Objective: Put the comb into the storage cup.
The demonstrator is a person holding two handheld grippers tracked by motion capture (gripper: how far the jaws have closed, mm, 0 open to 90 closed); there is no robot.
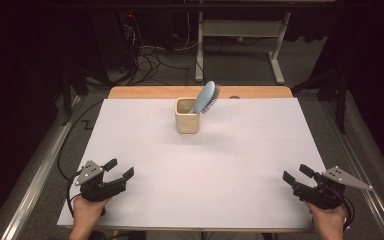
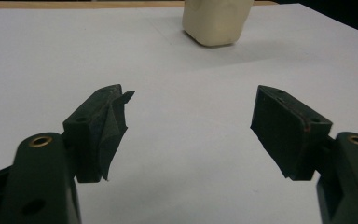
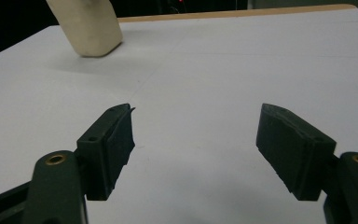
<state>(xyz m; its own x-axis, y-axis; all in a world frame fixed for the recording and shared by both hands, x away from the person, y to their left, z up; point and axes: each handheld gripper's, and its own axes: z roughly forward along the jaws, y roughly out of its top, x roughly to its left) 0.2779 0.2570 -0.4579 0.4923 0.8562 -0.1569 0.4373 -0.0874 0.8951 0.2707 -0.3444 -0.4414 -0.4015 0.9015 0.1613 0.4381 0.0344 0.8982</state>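
Left gripper (image 1: 121, 168) sits at the near left of the tabletop (image 1: 145, 145), held in the person's left hand (image 1: 86, 212), jaws spread with nothing between them. In the left gripper view the left gripper (image 2: 191, 107) has both black pads wide apart over bare white surface, the torn edge of the left pad's lining sticking up.

Right gripper (image 1: 295, 172) sits at the near right, held in the right hand (image 1: 328, 220), jaws also spread, nothing pinched. The right gripper view shows the right gripper (image 3: 196, 123) with the same wide gap over plain white tabletop.

The cream square cup (image 1: 187, 115) stands upright toward the far middle of the tabletop, well apart from both grippers. A light blue hairbrush (image 1: 206, 97) stands in it handle down, head leaning out up and to the right, bristles facing right.

The cup (image 2: 216, 21) shows at the top of the left gripper view, right of centre; the cup (image 3: 86, 28) appears tilted at top left of the right gripper view. Wooden table edge (image 1: 150, 92) shows beyond the white sheet.
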